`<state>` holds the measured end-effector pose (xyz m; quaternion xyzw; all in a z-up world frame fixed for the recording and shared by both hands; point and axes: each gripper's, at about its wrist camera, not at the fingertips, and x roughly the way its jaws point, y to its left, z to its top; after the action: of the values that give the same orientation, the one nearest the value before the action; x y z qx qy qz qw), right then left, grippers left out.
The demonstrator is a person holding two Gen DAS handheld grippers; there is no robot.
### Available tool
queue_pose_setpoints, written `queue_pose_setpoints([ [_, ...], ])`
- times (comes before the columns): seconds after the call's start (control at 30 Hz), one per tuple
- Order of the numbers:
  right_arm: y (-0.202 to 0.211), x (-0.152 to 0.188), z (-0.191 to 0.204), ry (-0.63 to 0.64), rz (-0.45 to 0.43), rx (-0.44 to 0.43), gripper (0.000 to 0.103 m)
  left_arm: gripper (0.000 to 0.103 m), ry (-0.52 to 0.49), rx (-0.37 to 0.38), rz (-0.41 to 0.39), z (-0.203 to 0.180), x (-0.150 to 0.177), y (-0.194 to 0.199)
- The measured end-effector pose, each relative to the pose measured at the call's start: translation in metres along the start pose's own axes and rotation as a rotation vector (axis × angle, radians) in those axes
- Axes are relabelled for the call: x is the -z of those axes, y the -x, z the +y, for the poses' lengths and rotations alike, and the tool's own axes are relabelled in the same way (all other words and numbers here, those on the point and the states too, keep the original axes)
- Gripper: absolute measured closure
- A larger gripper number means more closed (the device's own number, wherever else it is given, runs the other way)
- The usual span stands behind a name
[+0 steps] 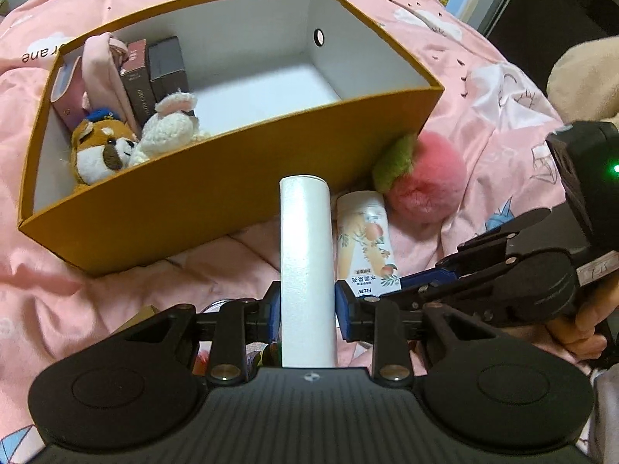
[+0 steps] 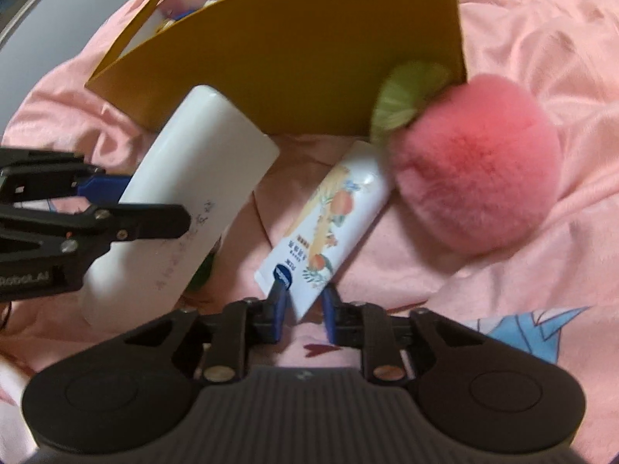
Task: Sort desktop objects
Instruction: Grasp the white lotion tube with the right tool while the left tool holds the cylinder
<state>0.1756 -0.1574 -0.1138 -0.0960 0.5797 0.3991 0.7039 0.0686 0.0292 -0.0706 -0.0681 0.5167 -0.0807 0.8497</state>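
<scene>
My left gripper [image 1: 307,305] is shut on a plain white tube [image 1: 305,255] and holds it in front of the orange box [image 1: 216,189]; the tube also shows in the right wrist view [image 2: 185,193]. A peach-print tube [image 2: 329,224] lies on the pink bedding beside it, also seen in the left wrist view [image 1: 365,239]. My right gripper [image 2: 303,305] has its blue pads on either side of that tube's flat end, closed around it. A pink plush peach [image 2: 472,162] with a green leaf leans on the box corner.
Inside the box [image 1: 46,147] at the left are a brown plush dog [image 1: 100,147], a white plush rabbit [image 1: 170,123], dark small boxes [image 1: 154,73] and a pink pouch [image 1: 100,69]. The box's right half shows bare white floor. Pink quilt [image 1: 483,77] lies all around.
</scene>
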Motion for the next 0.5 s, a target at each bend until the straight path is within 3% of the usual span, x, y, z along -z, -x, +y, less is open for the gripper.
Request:
queue_pose_setpoints([
  [0.23, 0.04, 0.004, 0.005, -0.02, -0.113, -0.001, 0.097, 0.071, -0.003, -0.015, -0.031, 0.0, -0.001, 0.017],
  [0.5, 0.073, 0.005, 0.017, 0.039, -0.2, 0.057, 0.098, 0.071, -0.005, -0.015, -0.076, -0.001, -0.008, 0.032],
])
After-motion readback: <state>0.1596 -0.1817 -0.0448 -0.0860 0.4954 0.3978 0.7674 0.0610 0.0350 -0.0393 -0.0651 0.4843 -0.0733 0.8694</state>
